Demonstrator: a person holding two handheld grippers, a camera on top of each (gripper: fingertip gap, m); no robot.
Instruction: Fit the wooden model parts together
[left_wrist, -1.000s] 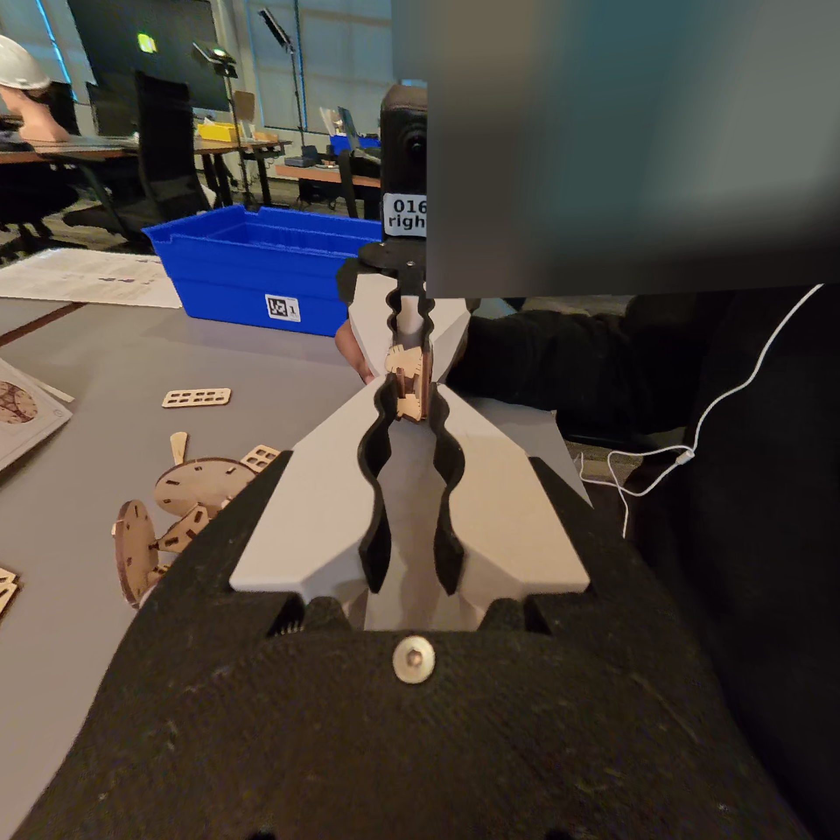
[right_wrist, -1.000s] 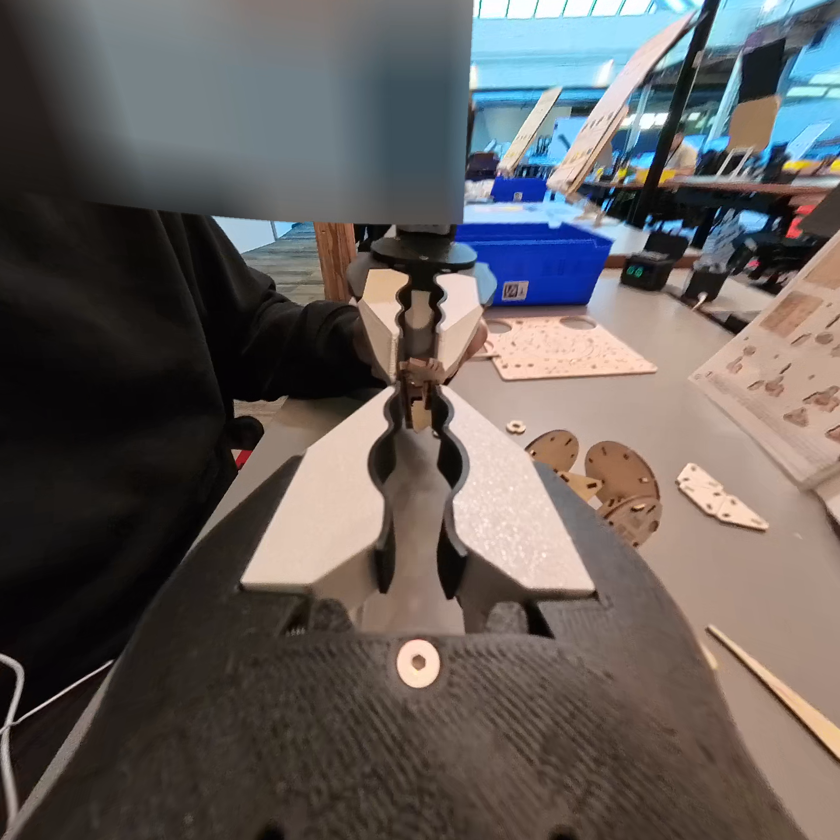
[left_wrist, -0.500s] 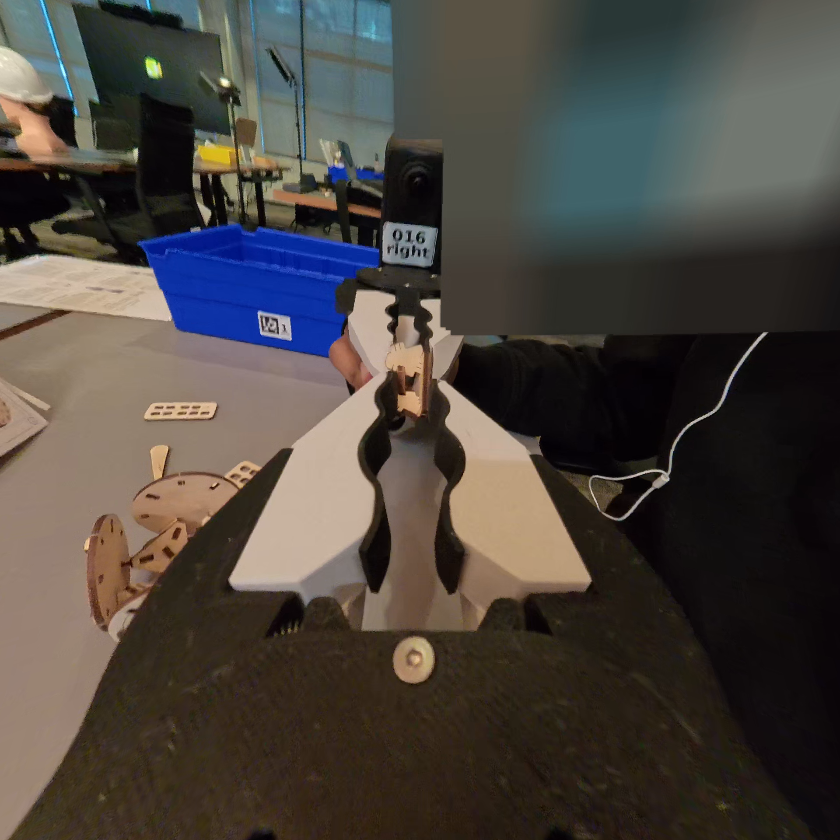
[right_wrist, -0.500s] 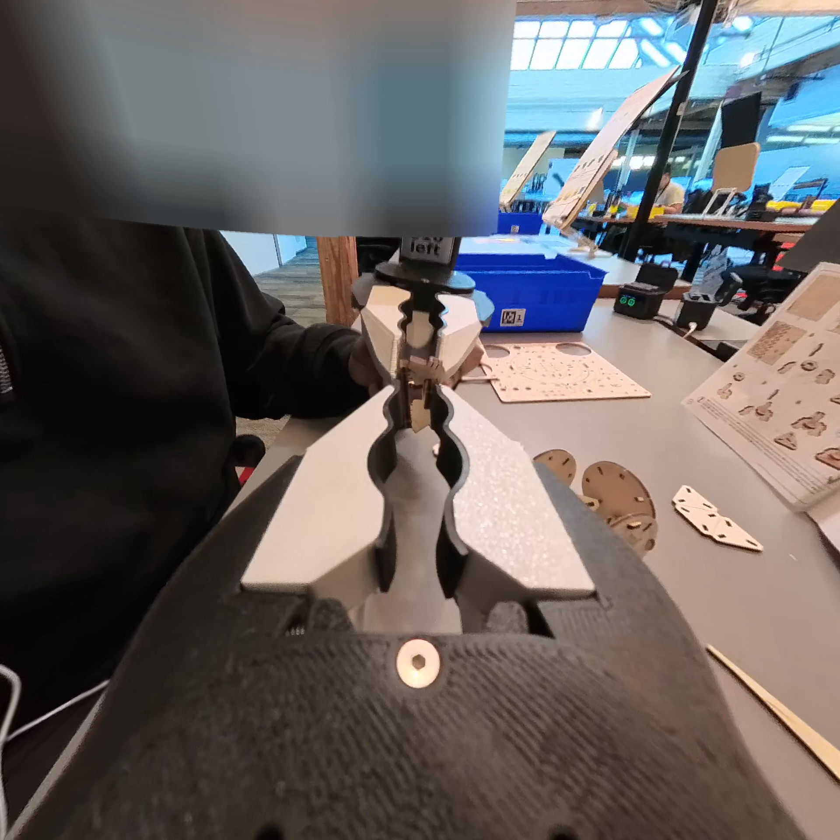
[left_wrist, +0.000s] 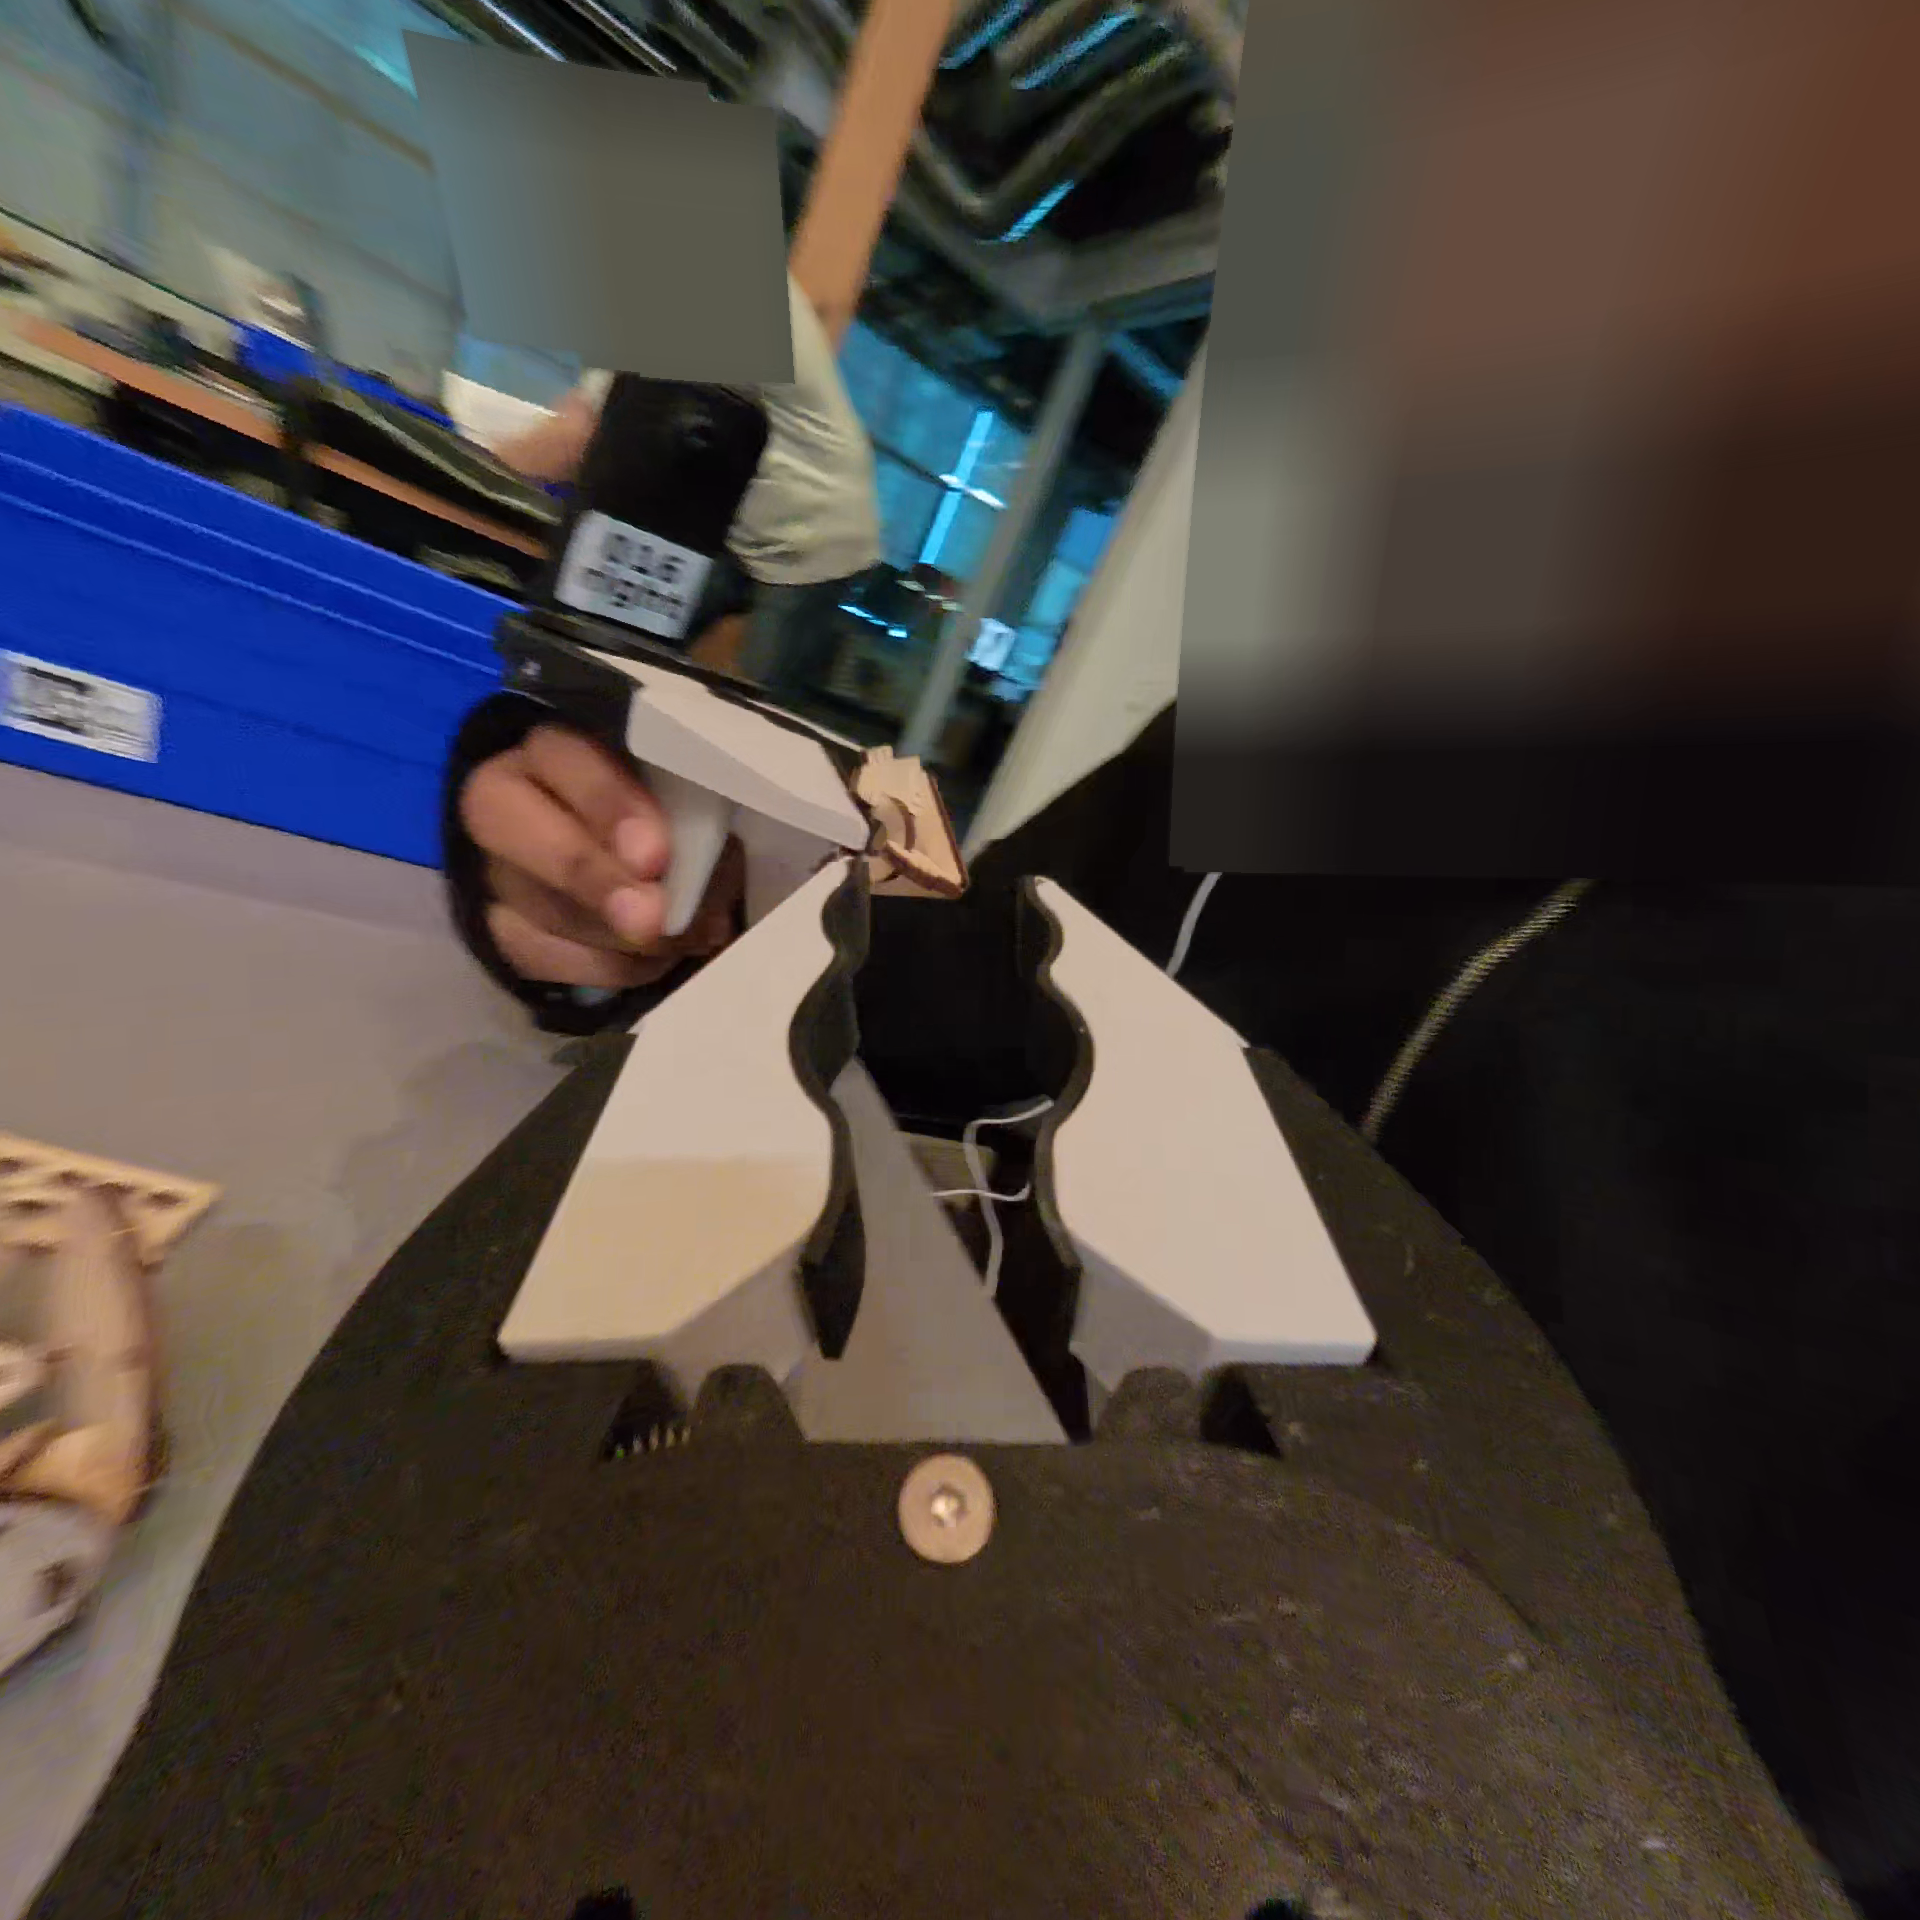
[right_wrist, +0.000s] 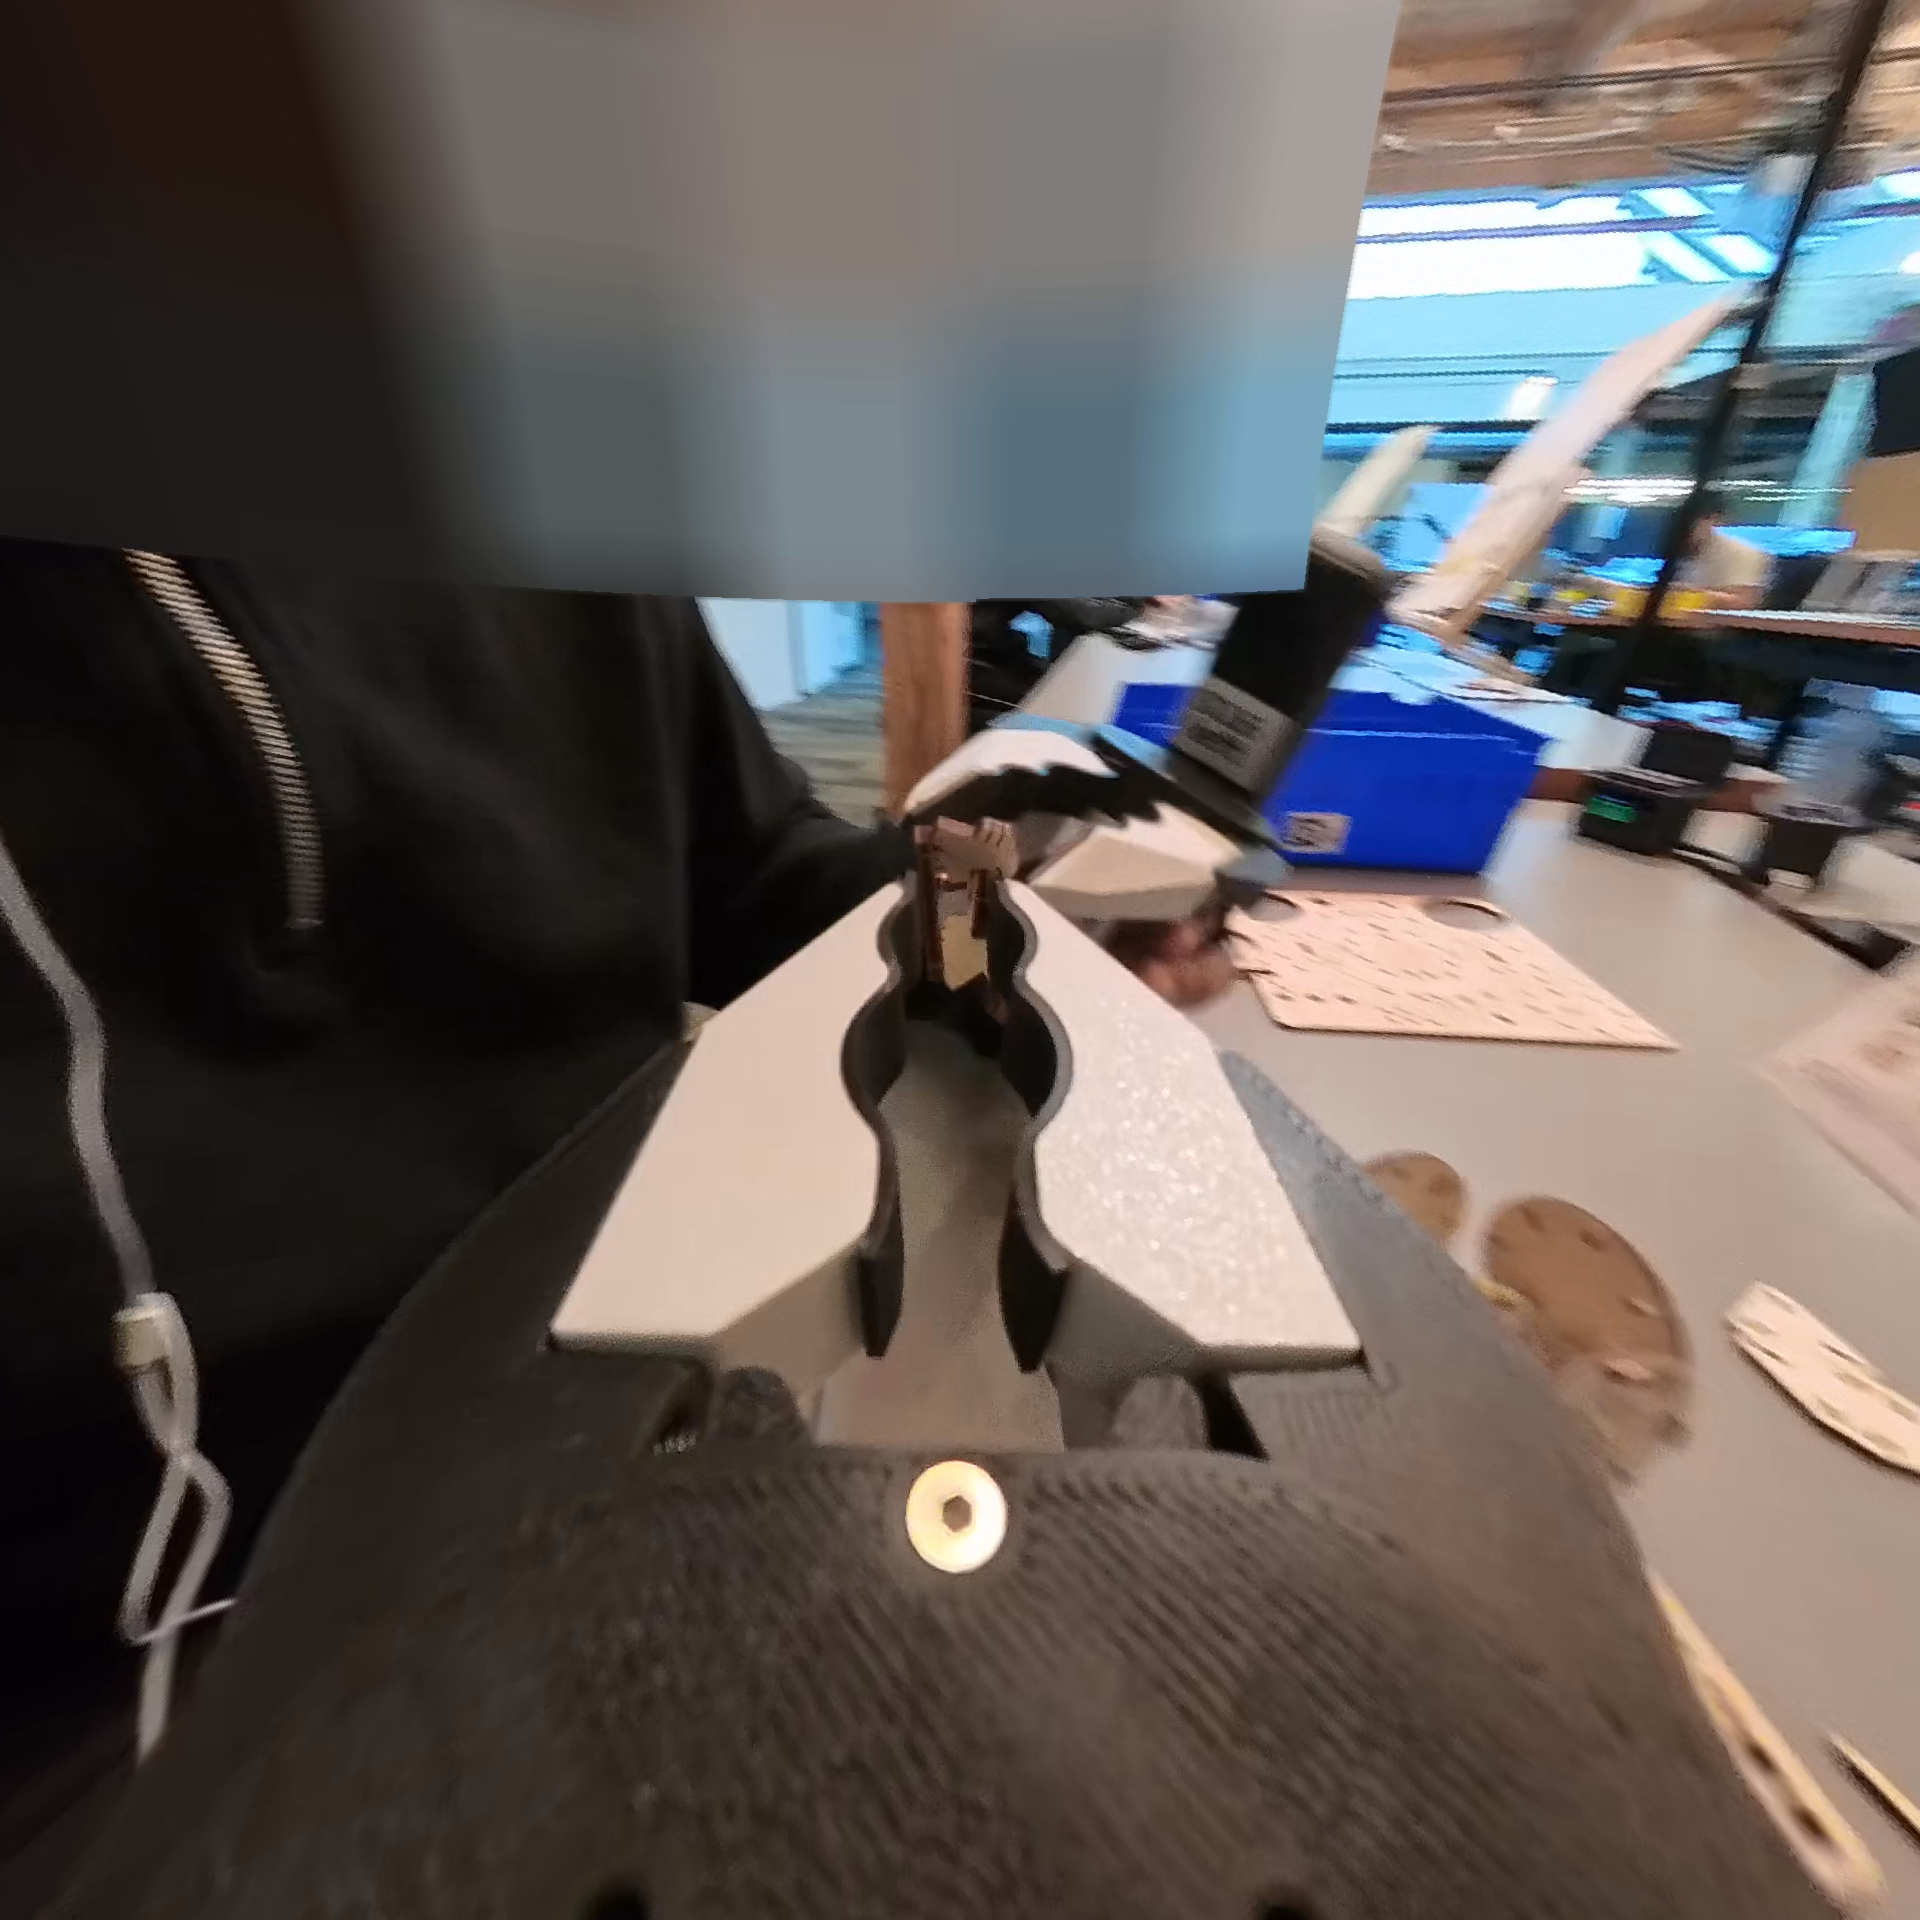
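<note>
The wooden sheet (left_wrist: 94, 1205) left of the left gripper (left_wrist: 940, 914) is cut off by the edge, and the wooden bits (left_wrist: 62, 1434) below it are too blurry to tell. The blue bin (left_wrist: 229, 644) beyond that gripper is cut off too. In the right wrist view, the left gripper hides part of the small wooden piece (right_wrist: 961, 883).

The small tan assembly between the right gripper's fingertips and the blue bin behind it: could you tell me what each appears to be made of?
Small tan assembly: probably thin laser-cut plywood, matte pale faces with dark brown, scorched-looking edges. Blue bin: likely moulded plastic, uniform saturated colour with a smooth, slightly glossy wall, though blurred here.
</note>
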